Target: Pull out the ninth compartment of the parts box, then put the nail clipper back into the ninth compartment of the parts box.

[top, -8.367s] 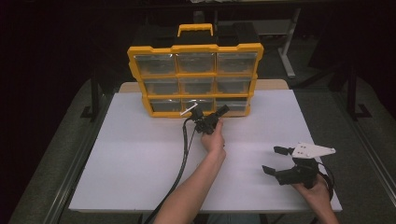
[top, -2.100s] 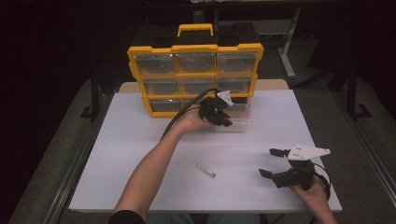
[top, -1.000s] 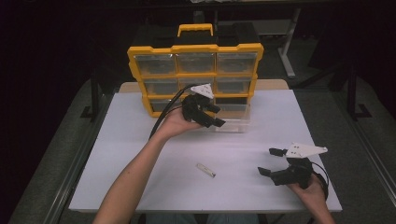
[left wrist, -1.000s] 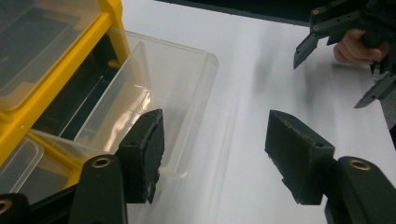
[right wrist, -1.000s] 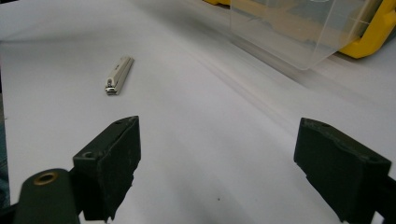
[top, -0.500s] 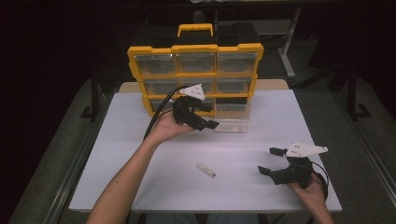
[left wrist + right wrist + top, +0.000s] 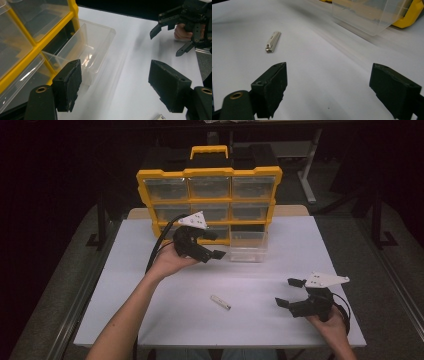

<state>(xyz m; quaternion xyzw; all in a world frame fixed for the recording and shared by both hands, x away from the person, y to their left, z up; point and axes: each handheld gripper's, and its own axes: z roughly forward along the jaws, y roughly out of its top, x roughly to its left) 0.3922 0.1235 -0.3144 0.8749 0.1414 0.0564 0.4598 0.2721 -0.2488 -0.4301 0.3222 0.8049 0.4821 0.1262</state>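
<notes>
Left claw [image 7: 212, 245] is up by the yellow organizer [image 7: 209, 200], jaws wide apart, nothing in them; it sits just beside the pulled-out clear drawer [image 7: 247, 246], which juts from the bottom row onto the table [image 7: 150, 320]. Right claw [image 7: 292, 292] is low at the near right, jaws also spread and empty. The small pale clip-like piece [image 7: 220, 302], probably a nail clipper though I can't be sure at this size, lies flat on the table between the two claws, well apart from the left one and nearer the right; in the right gripper view it [image 7: 272, 41] is ahead and off to the left of the jaws, long axis running roughly away from the camera. My read: the step is to pick that piece and drop it in the open drawer. To do it well I'd swing the right claw left until the piece is centred between the jaws, turn so they close across its narrow width, come down nearly to the table before closing since it's thin and flat, then lift clear of the drawer wall before release. Risk: it skids on the smooth top.
</notes>
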